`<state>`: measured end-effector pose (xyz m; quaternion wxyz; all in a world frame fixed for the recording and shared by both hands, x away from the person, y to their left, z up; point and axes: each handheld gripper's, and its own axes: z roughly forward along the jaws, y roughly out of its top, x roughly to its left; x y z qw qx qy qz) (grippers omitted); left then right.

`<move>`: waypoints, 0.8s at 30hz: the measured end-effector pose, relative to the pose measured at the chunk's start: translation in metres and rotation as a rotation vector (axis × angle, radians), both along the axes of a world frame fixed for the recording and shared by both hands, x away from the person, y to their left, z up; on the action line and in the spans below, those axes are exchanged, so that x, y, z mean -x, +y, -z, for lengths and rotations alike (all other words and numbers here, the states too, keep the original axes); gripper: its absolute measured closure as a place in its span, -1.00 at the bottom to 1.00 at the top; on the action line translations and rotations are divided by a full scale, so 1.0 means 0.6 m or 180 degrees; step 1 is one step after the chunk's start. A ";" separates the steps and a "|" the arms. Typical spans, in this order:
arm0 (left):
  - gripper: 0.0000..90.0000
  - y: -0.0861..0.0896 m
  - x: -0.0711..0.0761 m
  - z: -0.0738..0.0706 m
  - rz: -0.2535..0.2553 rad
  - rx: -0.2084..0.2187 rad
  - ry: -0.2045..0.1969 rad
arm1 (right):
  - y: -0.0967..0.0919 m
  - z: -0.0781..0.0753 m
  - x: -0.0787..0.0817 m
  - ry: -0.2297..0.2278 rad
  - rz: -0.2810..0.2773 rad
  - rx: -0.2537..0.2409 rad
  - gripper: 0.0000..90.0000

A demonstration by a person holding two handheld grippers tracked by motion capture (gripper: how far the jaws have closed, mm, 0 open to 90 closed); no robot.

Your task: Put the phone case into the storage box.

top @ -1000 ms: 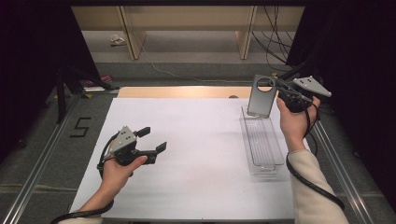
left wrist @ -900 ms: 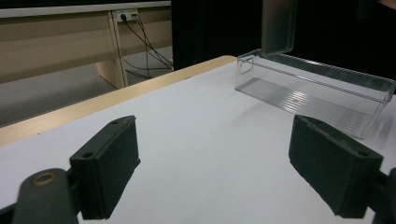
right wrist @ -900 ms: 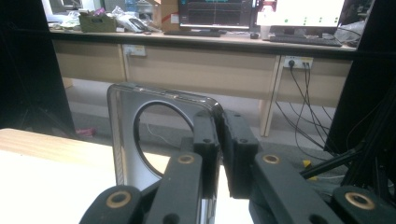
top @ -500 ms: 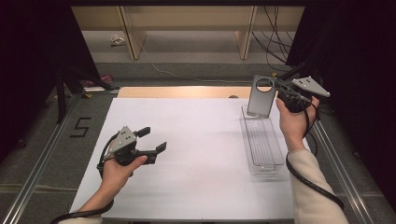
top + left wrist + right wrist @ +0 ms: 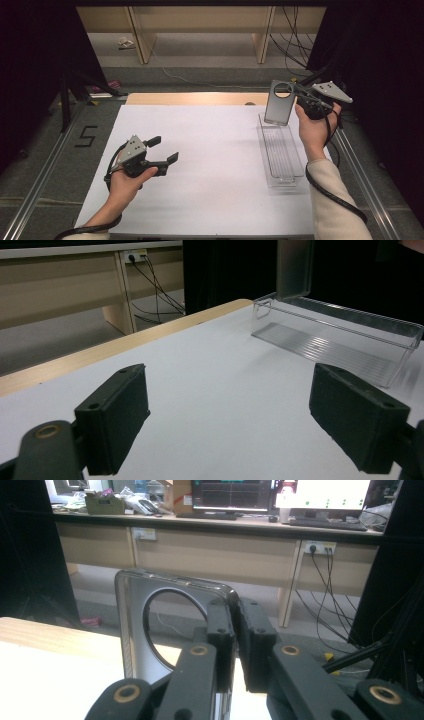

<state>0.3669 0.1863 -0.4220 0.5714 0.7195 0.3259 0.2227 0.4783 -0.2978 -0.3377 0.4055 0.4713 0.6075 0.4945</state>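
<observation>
My right gripper (image 5: pixel 295 93) is shut on the top edge of a grey case (image 5: pixel 278 106) with a round hole near its top. It holds the case upright over the far end of a clear plastic tray (image 5: pixel 286 181) at the right of the white table. In the right gripper view the pads (image 5: pixel 220 630) pinch the case's (image 5: pixel 134 630) right rim. My left gripper (image 5: pixel 164 150) hovers open over the table's left part, with nothing between its jaws. From the left gripper (image 5: pixel 245 425) view, the tray (image 5: pixel 350 320) lies ahead with the case's lower end (image 5: pixel 295 270) above it.
A white sheet (image 5: pixel 215 150) covers the table, with a wooden strip (image 5: pixel 195 98) along its far edge. Metal rails run down both sides. A "5" mark (image 5: pixel 86 136) sits left of the sheet. Desks and cables stand beyond the table.
</observation>
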 end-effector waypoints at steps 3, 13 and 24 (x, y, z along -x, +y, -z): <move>-0.65 -0.001 0.000 0.000 0.0003 -0.0001 0.0005 | 0.000 -0.001 -0.001 -0.0006 0.0006 0.0002 0.89; -0.65 -0.002 0.000 0.002 0.0016 -0.0001 0.0014 | -0.002 -0.002 -0.005 -0.0001 0.0017 -0.0012 0.89; -0.65 -0.003 0.000 0.002 0.0020 0.0000 0.0017 | 0.003 -0.002 -0.013 0.0027 0.0023 0.0027 0.89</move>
